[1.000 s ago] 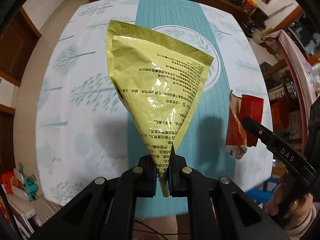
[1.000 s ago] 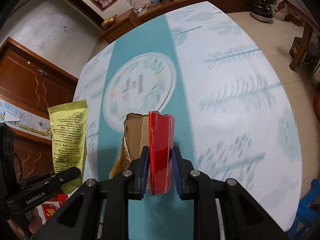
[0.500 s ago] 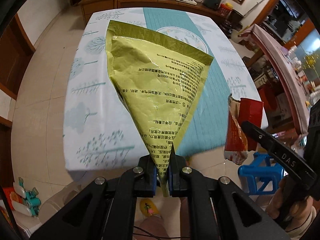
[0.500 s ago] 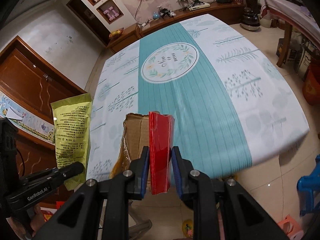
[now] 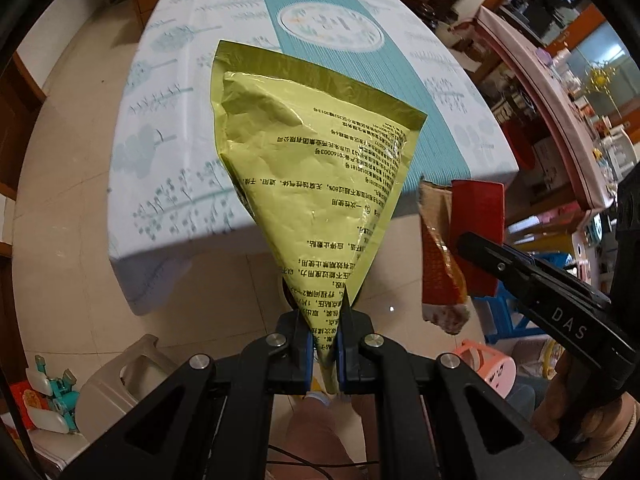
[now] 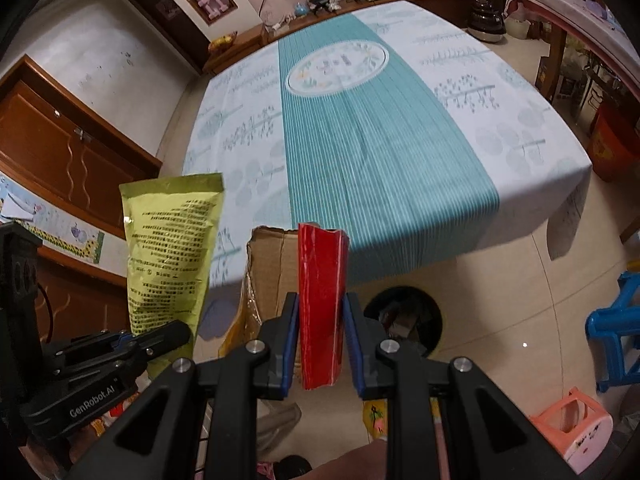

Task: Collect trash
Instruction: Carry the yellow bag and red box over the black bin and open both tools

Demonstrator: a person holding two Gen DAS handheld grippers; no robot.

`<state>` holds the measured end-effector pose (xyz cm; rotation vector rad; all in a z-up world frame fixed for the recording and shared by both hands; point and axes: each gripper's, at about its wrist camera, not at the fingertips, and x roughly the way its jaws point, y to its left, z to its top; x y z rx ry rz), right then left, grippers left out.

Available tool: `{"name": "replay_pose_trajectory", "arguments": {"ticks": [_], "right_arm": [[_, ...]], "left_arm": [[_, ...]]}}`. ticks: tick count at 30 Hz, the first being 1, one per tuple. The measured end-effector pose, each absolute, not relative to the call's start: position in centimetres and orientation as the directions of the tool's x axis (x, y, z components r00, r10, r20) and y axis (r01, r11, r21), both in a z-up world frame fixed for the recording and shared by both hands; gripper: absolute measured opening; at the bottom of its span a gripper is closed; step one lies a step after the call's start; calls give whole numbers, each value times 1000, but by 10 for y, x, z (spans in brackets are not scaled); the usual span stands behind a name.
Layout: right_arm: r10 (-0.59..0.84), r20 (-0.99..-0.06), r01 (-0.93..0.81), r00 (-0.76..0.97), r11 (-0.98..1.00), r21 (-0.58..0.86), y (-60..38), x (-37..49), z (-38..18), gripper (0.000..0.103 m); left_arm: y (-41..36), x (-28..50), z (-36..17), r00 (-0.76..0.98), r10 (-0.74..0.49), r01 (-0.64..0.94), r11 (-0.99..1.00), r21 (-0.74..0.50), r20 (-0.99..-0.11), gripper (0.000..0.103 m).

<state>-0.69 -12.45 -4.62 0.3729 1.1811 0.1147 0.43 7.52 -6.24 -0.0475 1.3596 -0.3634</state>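
Note:
My left gripper (image 5: 323, 322) is shut on the narrow end of a yellow-green printed bag (image 5: 320, 176), which fans out above the floor in front of the table. The same bag (image 6: 172, 248) shows at the left of the right wrist view. My right gripper (image 6: 320, 320) is shut on a red packet (image 6: 322, 292) with a torn brown cardboard piece (image 6: 268, 264) beside it; both also appear in the left wrist view, the red packet (image 5: 478, 216) and the cardboard piece (image 5: 438, 264). A round black trash bin (image 6: 404, 318) with scraps inside stands on the floor just past the right fingers.
A table under a white and teal cloth (image 6: 360, 140) lies ahead, its near edge (image 5: 192, 236) hanging over the tiled floor. A blue stool (image 6: 616, 340) and a pink stool (image 6: 576, 432) stand at the right. A beige stool (image 5: 120, 380) sits at lower left. Wooden cabinets (image 6: 60, 152) line the left wall.
Both grippers have pulled back from over the table to over the floor in front of it, still carrying the bag and the red packet. The black bin has come into the right wrist view.

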Motion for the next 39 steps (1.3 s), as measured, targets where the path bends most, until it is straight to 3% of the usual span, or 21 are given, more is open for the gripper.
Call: {"name": "replay_pose_trajectory", "arguments": {"ticks": [17, 29, 39], "right_arm": [[242, -945, 195, 219, 939, 285, -151, -39, -138, 22], [196, -978, 145, 76, 968, 205, -177, -32, -294, 22], [221, -975, 141, 30, 964, 223, -182, -13, -406, 23]], "left_arm": [[24, -30, -170, -42, -254, 238, 937, -257, -966, 6], [-15, -32, -333, -205, -191, 115, 969, -217, -960, 7], [-35, -7, -435, -200, -174, 63, 980, -190, -964, 9]]}}
